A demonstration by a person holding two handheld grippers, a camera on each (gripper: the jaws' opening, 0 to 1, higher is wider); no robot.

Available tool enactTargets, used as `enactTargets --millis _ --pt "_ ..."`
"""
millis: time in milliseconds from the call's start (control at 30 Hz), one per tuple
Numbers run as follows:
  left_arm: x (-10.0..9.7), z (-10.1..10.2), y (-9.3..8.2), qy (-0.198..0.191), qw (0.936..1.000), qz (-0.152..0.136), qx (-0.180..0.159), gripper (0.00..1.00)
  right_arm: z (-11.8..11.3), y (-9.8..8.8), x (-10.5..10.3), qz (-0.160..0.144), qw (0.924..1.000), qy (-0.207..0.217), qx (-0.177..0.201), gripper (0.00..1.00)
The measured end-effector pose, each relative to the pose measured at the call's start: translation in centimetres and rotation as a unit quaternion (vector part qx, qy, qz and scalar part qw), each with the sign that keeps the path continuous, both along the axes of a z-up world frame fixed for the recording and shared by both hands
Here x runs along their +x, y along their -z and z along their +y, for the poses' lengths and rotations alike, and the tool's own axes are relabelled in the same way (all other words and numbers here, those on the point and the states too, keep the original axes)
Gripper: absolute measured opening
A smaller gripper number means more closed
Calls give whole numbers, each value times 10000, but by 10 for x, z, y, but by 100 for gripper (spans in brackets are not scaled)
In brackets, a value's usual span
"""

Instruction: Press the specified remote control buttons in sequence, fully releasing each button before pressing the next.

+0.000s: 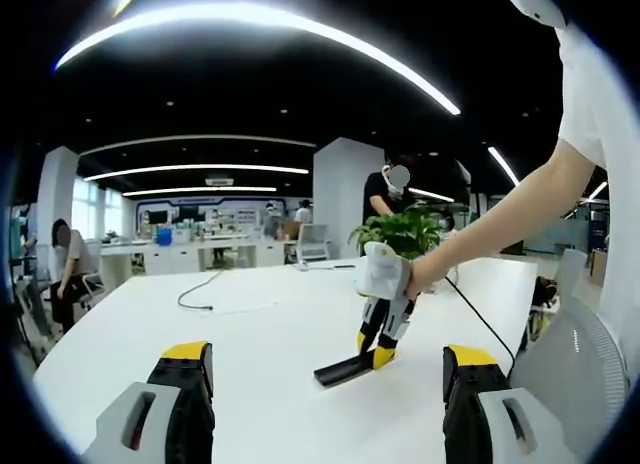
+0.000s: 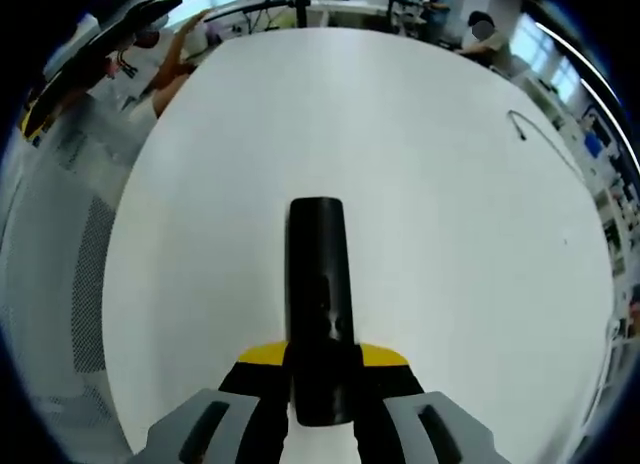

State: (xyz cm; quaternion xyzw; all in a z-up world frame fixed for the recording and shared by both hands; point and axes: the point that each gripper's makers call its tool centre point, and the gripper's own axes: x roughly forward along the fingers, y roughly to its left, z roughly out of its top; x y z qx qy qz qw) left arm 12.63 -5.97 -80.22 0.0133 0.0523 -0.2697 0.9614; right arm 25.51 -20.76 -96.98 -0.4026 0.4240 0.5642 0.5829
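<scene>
On table (image 1: 250,344), right gripper (image 1: 378,346) clamped on remote (image 2: 320,304); left gripper (image 1: 330,384) wide, holding nothing; no button pressed yet, seemingly whole sequence left

Ahead of my left fingers (image 1: 325,399) the white worktop (image 1: 250,334) lies open; the one thing in the way there is the black remote (image 1: 345,369) with my right gripper (image 1: 383,334) on it. Farther back a loose cable (image 1: 205,294) crosses the surface, and a potted plant (image 1: 405,232) stands near the far edge. A mesh chair back (image 1: 570,364) crowds the right side.
</scene>
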Motion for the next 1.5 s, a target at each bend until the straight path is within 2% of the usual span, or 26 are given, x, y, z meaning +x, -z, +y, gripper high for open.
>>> enactTargets --millis 500,833,933,1000,1100,1133,1200,1267,1333,1400,1433,1467,1500 --pt "1 0 -4 -19 9999 -50 -103 99 1 0 23 0 10000 92 26 21" --pt "2 1 -6 -65 9998 -91 -177 99 0 1 29 -13 10000 -17 57 21" --pt "2 1 -5 -66 9998 -93 -131 99 -1 2 28 -37 9999 21 167 22" --pt "3 1 -5 -72 9998 -110 -141 99 1 1 28 1 9996 150 237 22" --pt "3 4 -7 -124 9996 -151 -210 99 7 -1 28 232 9950 757 610 24" --pt "3 5 -7 -141 9996 -149 -214 99 11 -3 28 357 9897 1031 929 25" --pt "4 6 -7 -176 9995 -148 -223 99 13 -5 28 498 9805 1372 1316 30" --pt "4 7 -7 -205 9994 -150 -216 99 13 -9 29 599 9651 1883 1720 36" --pt "4 8 -6 -213 9994 -147 -212 99 15 -16 36 610 9419 2412 2257 43" --pt "4 8 -6 -205 9995 -133 -207 99 16 -25 39 614 9211 2746 2691 48" --pt "4 7 -5 -191 9995 -127 -200 99 15 -32 41 558 9038 3009 2990 51" --pt "4 7 -5 -179 9996 -120 -193 99 14 -36 43 497 8931 3151 3172 56" --pt "4 6 -4 -163 9997 -105 -177 99 11 -41 43 438 8787 3355 3368 60"
